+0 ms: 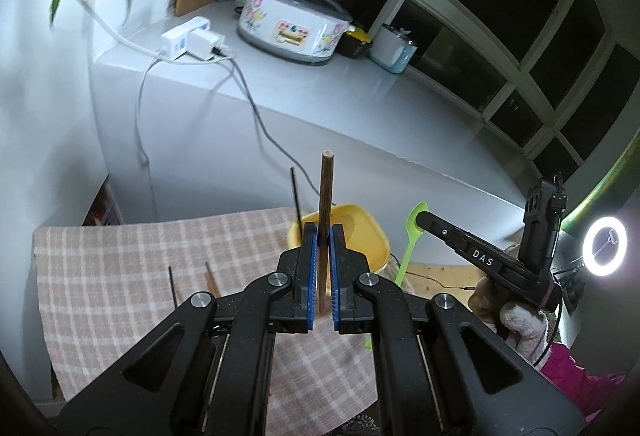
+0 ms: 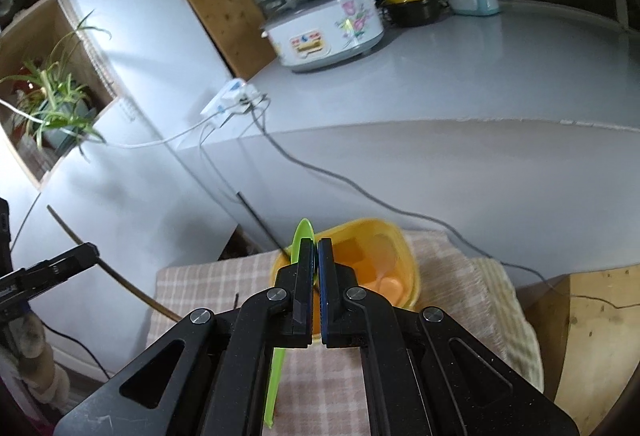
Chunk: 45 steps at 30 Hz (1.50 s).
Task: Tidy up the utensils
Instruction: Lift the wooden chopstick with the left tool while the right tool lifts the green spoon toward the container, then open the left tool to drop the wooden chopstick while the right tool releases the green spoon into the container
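My left gripper (image 1: 323, 230) is shut on a brown wooden chopstick (image 1: 325, 191) that stands upright between its blue pads. Behind it, a yellow plastic container (image 1: 362, 232) sits on a checked cloth (image 1: 120, 276), with a black chopstick (image 1: 295, 195) leaning in it. Another black chopstick (image 1: 173, 286) and a brown one (image 1: 212, 278) lie on the cloth. My right gripper (image 2: 316, 242) is shut on a green plastic spoon (image 2: 302, 236), bowl end up, just in front of the yellow container (image 2: 400, 248). The left gripper (image 2: 60, 264) shows at the left edge with its brown chopstick (image 2: 120, 280).
A grey counter behind holds a flowered rice cooker (image 1: 288, 23), a white power strip (image 1: 192, 43) with trailing cables, and a small white pot (image 1: 394, 49). A plant (image 2: 52, 103) sits in a wall niche. A ring light (image 1: 604, 246) glows at right. Wooden surface (image 2: 592, 336) beside the cloth.
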Each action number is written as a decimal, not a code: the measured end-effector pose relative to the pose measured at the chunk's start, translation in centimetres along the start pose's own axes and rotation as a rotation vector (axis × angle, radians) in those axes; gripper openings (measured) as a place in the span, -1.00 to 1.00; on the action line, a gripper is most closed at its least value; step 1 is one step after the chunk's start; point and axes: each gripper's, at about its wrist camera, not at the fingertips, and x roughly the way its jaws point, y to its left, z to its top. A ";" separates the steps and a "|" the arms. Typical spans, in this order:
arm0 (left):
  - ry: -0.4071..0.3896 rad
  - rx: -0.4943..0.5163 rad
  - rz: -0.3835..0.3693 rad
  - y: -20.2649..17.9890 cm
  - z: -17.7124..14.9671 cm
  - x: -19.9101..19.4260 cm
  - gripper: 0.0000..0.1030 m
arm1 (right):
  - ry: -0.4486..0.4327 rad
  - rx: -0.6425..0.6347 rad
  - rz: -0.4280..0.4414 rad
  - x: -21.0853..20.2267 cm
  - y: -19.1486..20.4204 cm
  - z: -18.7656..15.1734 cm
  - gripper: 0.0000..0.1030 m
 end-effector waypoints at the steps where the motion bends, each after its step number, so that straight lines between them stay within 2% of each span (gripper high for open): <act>1: -0.003 0.006 -0.003 -0.3 0.3 0.1 -0.93 | -0.008 0.001 -0.005 -0.1 -0.2 0.3 -0.98; 9: -0.006 0.050 -0.003 -2.1 2.0 2.5 -0.93 | -0.079 0.000 -0.063 0.1 -1.4 3.1 -0.98; 14: 0.024 0.039 0.009 -1.8 2.3 4.9 -0.93 | -0.107 0.006 -0.092 1.1 -1.9 4.5 -0.98; 19: 0.057 0.037 0.022 -1.7 2.1 6.9 -0.93 | -0.132 -0.047 -0.149 2.7 -1.6 5.0 -0.98; 24: 0.085 0.043 0.031 -2.0 1.6 8.6 -0.93 | -0.116 -0.092 -0.193 5.3 -1.6 4.3 -0.98; 29: 0.117 0.059 0.044 -2.5 1.1 10.7 -0.93 | -0.089 -0.127 -0.200 7.0 -1.4 3.3 -0.98; 45: 0.207 0.053 0.086 -1.8 -1.9 14.9 -0.93 | 0.081 -0.129 -0.130 8.5 -1.8 1.1 -0.98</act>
